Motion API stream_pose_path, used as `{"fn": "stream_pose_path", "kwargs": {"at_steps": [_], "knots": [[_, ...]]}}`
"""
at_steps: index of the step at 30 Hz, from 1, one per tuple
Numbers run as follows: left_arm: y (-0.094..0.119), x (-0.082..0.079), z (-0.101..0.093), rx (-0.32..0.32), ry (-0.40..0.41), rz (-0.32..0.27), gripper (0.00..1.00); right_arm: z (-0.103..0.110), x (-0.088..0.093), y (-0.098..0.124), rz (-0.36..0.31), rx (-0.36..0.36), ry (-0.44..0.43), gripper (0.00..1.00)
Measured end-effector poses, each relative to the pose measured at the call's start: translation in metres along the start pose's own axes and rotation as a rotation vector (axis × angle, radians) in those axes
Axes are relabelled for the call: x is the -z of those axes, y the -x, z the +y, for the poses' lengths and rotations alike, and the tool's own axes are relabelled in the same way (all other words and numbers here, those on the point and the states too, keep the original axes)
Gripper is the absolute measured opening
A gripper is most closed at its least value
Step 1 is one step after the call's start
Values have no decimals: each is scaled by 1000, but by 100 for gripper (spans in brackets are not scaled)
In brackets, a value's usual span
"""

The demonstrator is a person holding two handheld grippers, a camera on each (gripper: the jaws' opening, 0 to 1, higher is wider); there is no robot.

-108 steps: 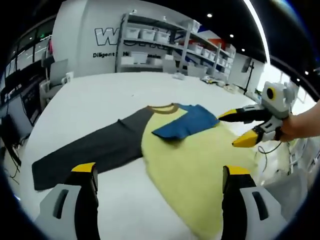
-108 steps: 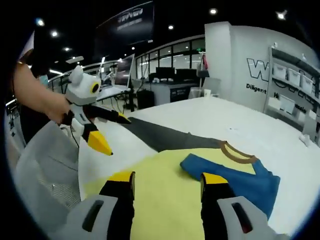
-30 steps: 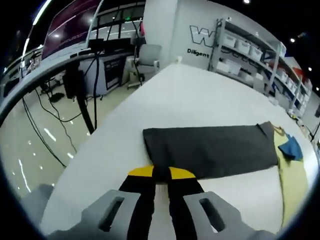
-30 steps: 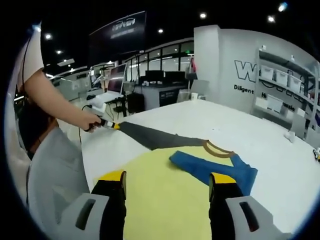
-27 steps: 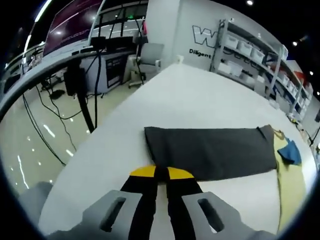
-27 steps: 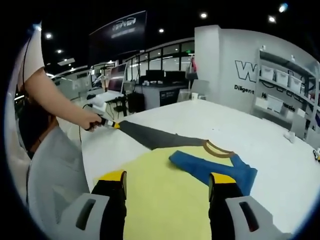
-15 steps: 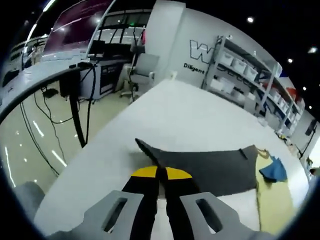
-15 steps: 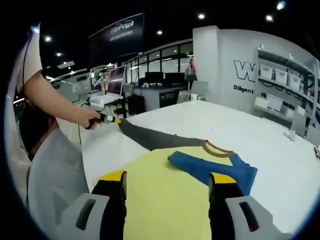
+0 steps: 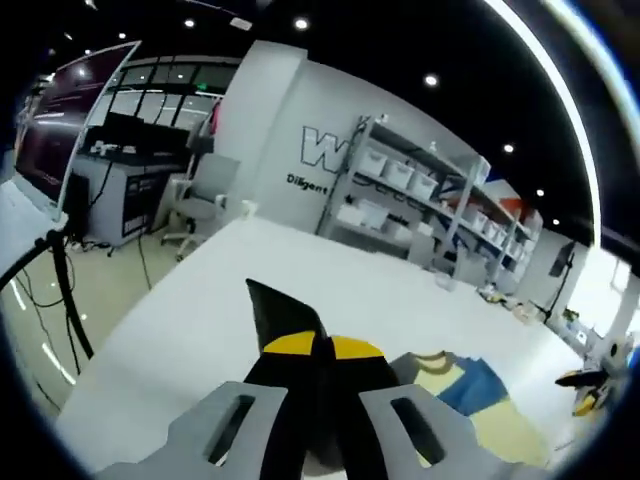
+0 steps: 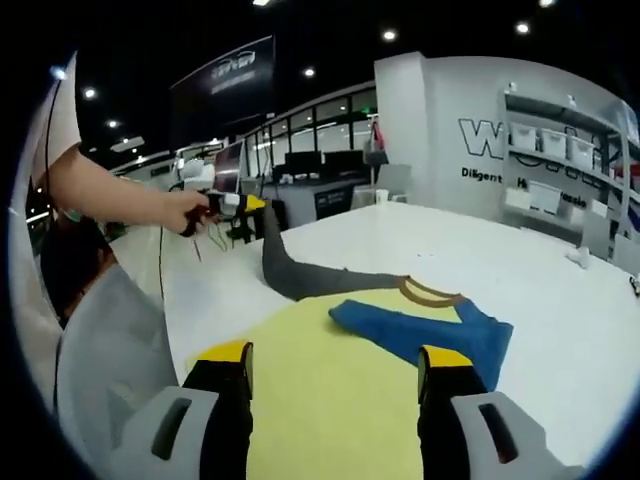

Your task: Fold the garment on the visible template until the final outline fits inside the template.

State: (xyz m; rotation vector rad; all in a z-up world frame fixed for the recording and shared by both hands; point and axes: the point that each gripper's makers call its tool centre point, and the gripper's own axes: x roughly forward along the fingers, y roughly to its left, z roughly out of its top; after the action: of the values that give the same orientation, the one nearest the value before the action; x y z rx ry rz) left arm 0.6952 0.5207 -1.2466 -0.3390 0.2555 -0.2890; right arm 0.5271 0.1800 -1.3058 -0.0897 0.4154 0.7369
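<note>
White tabletop (image 10: 560, 300) carries my garment (image 10: 340, 380), yellow body flat, blue sleeve (image 10: 420, 325) folded across it. My left gripper (image 9: 316, 347) pinches the grey sleeve (image 10: 290, 270) aloft (cuff raised); right gripper (image 10: 335, 362) hovers, jaws wide.
</note>
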Motion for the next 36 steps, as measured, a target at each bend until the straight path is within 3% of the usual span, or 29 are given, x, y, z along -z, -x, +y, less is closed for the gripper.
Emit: {"fn": "stream_pose_path", "kwargs": {"at_steps": [8,13,15,27,36], "knots": [[-41,-20,-74,166,-42,-16,2,-13,-3,4,-24,-4,-14,64],[-66,-18,-124,271,-79,-3,2,-20,-2,9,-32,-7,-23,64],[-73,-15,-135,295,-90,5,2,-22,0,10,-32,-9,-23,64],[-121,40,-215,457,-144,119,2,-41,9,24,-30,-20,-43,64],[-141,86,-266,538,-183,188,2,-53,15,29,-22,-26,-55,65]]}}
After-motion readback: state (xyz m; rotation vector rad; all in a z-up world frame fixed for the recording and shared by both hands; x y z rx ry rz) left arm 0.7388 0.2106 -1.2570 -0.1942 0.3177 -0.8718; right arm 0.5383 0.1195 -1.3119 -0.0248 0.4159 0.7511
